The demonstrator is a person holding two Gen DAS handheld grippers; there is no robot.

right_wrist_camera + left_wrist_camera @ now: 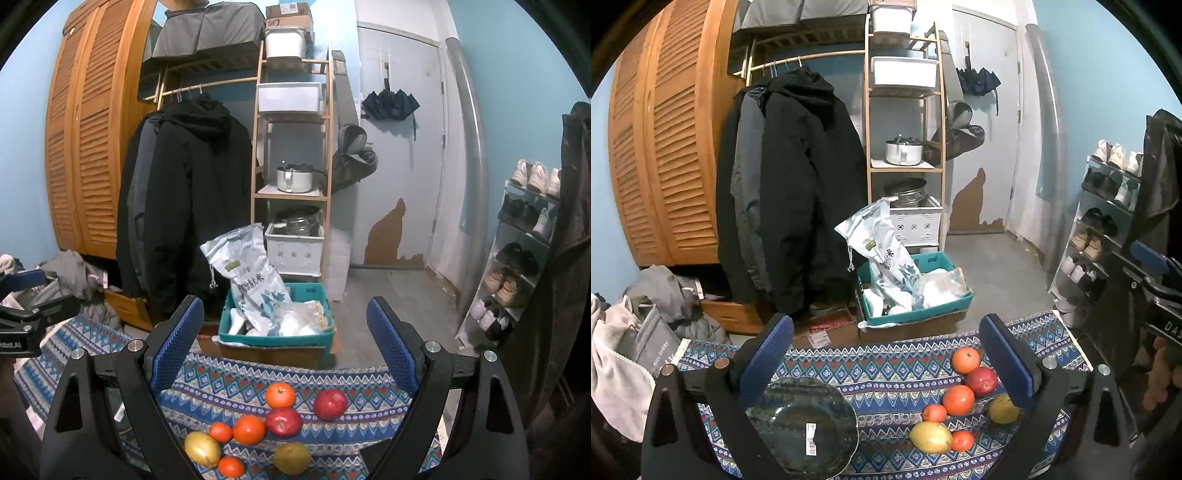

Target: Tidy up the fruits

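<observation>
**Glass plate bare, fruit not yet sorted**

Glass plate (802,428) lies bare on the patterned worktop (886,373), well apart from the fruit (258,432), which sits loose on the cloth to its right — oranges (249,429), two red apples (283,422), a mango (202,448) and a pear-like fruit (291,458). Judged from this, nothing has been organised; every piece remains to be moved. The left gripper (886,354) hovers with jaws wide apart and empty, spanning plate and fruit; the right gripper (286,349) likewise stands wide open over the cluster, holding nothing. The worktop's far edge runs just beyond the topmost orange, with boxes (277,325) on the floor below — a rolling fruit could drop there. Open cloth between plate and fruit gives room for transfer.
</observation>
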